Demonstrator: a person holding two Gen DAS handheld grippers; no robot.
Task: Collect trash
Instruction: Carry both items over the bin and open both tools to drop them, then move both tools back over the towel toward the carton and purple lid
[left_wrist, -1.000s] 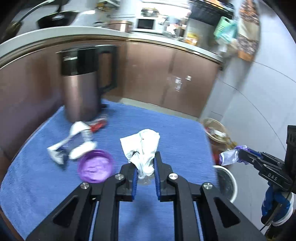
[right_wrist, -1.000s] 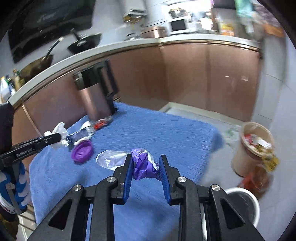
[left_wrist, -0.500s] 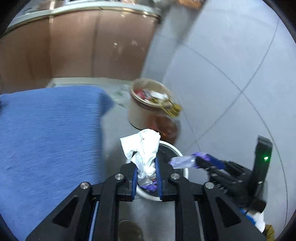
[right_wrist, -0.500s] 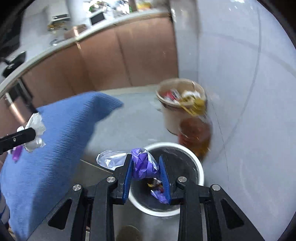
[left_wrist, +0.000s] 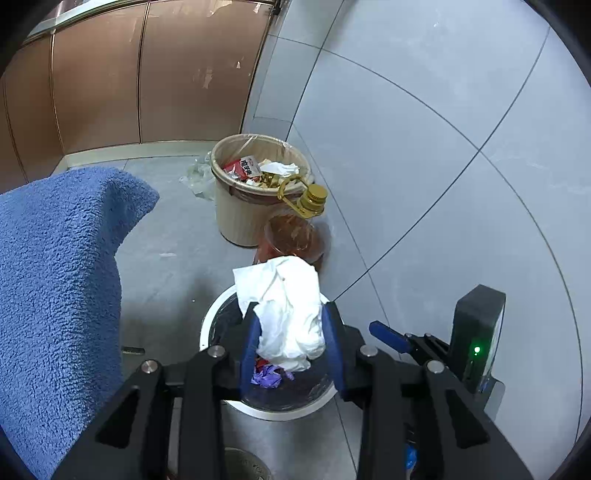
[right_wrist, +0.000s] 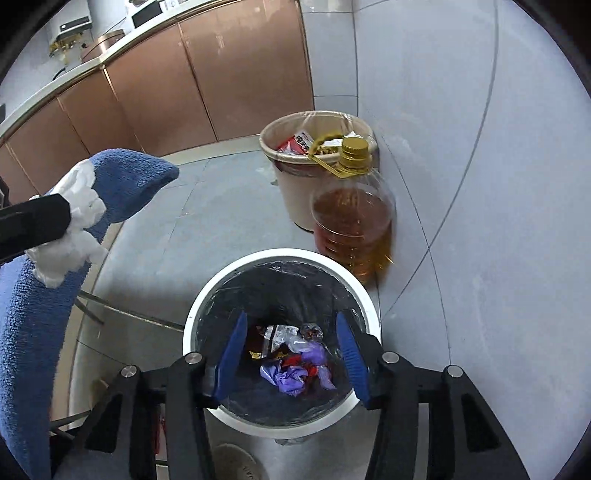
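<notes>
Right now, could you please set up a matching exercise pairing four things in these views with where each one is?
Things:
1. white tissue
2. purple glove
3. oil bottle
4. blue towel

Places:
A. standing on the floor against the beige bin
B. between the left gripper fingers
C. draped at the left of both views
D. lying inside the white bin

Pairs: 1-B, 2-D, 3-A, 4-C

Red wrapper (left_wrist: 242, 167) in beige bin, white characters, not legible
</notes>
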